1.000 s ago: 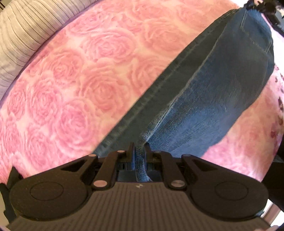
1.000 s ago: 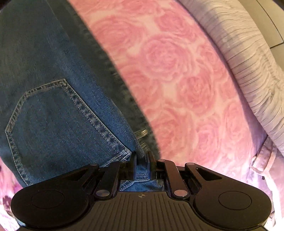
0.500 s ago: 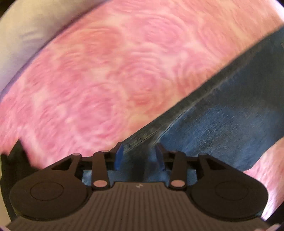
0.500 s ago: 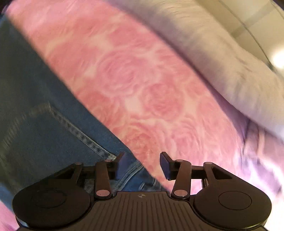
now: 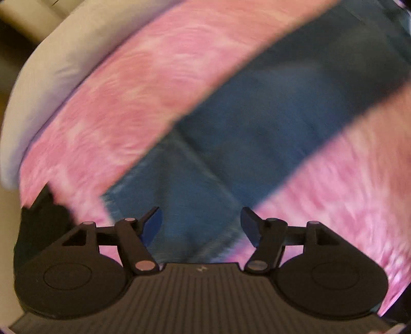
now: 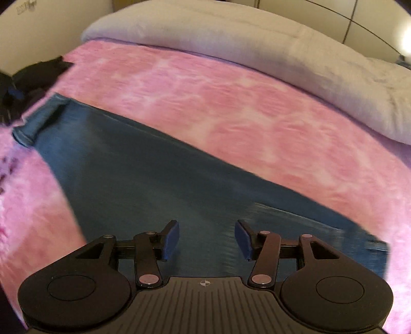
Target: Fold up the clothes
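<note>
A pair of blue jeans (image 5: 257,133) lies flat on a pink rose-patterned bedspread (image 5: 123,97). In the left wrist view, blurred by motion, my left gripper (image 5: 201,224) hovers over the leg end of the jeans, its jaws opening and nothing pressed between the blue pads. In the right wrist view the jeans (image 6: 143,174) stretch from the far left to the near right across the bedspread (image 6: 231,102). My right gripper (image 6: 206,237) hangs above the denim, jaws opening, with no cloth between the pads.
A grey-white quilt or pillow (image 6: 257,38) runs along the far side of the bed. A dark object (image 6: 33,77), hard to tell, sits at the bed's far left corner. A pale wall and cupboard panels (image 6: 334,15) stand behind.
Both grippers let go of the jeans' edge and opened. Both have moved away from the released spots and now look along the length of the jeans.
</note>
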### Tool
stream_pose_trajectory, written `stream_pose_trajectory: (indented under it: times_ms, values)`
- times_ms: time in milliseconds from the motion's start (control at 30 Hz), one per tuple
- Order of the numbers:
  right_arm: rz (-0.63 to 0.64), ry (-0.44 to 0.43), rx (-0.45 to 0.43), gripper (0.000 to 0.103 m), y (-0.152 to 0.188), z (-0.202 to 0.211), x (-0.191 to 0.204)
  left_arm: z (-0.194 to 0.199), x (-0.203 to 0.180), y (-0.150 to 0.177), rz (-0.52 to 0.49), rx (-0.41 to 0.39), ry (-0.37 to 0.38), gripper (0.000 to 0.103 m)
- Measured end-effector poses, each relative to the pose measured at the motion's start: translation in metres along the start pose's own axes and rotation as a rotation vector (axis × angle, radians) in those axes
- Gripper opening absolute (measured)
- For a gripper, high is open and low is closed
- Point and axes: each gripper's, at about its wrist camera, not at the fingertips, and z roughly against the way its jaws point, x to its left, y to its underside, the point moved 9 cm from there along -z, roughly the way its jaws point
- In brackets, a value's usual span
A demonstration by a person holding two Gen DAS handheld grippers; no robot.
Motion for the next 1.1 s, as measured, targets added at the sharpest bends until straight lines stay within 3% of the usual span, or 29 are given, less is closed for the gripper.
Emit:
stream_pose_trajectory:
  times_ms: [100,167,233,367,467,533,667,733,800,900,933,967,1100]
  values:
    - [0.006,0.016,0.001,0.054,-0.013,-0.010,0.032,-0.030,-0.022,0.018,-0.153,0.000,-0.079,0.060]
    - [0.006,0.044,0.004,0.054,-0.023,-0.015,0.049,-0.028,-0.004,0.023,-0.120,-0.045,-0.074,0.030]
    - [0.003,0.088,0.013,0.054,-0.033,-0.019,0.064,-0.027,0.014,0.028,-0.087,-0.091,-0.069,0.007]
    - [-0.038,0.155,0.033,0.055,-0.047,-0.023,0.095,0.005,0.137,0.037,0.207,-0.192,-0.121,0.008]
    - [-0.087,0.165,0.060,0.056,-0.056,-0.031,0.126,-0.010,0.213,0.051,0.349,-0.172,-0.140,0.010]
    - [-0.134,0.140,0.077,0.057,-0.062,-0.041,0.148,-0.014,0.214,0.056,0.341,-0.180,-0.103,0.012]
    - [-0.191,0.086,0.080,0.059,-0.076,-0.053,0.189,-0.021,0.216,0.066,0.326,-0.194,-0.027,0.037]
    - [-0.207,0.065,0.088,0.060,-0.076,-0.058,0.203,-0.036,0.196,0.062,0.267,-0.198,0.086,0.040]
    - [-0.220,0.046,0.098,0.060,-0.074,-0.065,0.210,-0.051,0.183,0.054,0.180,-0.182,0.127,0.042]
    - [-0.208,0.025,0.102,0.061,-0.078,-0.078,0.206,-0.088,0.180,0.049,0.166,-0.093,0.178,0.042]
    - [-0.193,0.027,0.103,0.061,-0.083,-0.083,0.203,-0.101,0.179,0.048,0.161,-0.064,0.195,0.034]
    - [-0.179,0.028,0.104,0.061,-0.087,-0.088,0.199,-0.103,0.179,0.047,0.155,-0.058,0.214,0.025]
    - [-0.132,0.022,0.125,0.063,-0.102,-0.115,0.183,-0.096,0.180,0.039,0.128,-0.065,0.256,0.015]
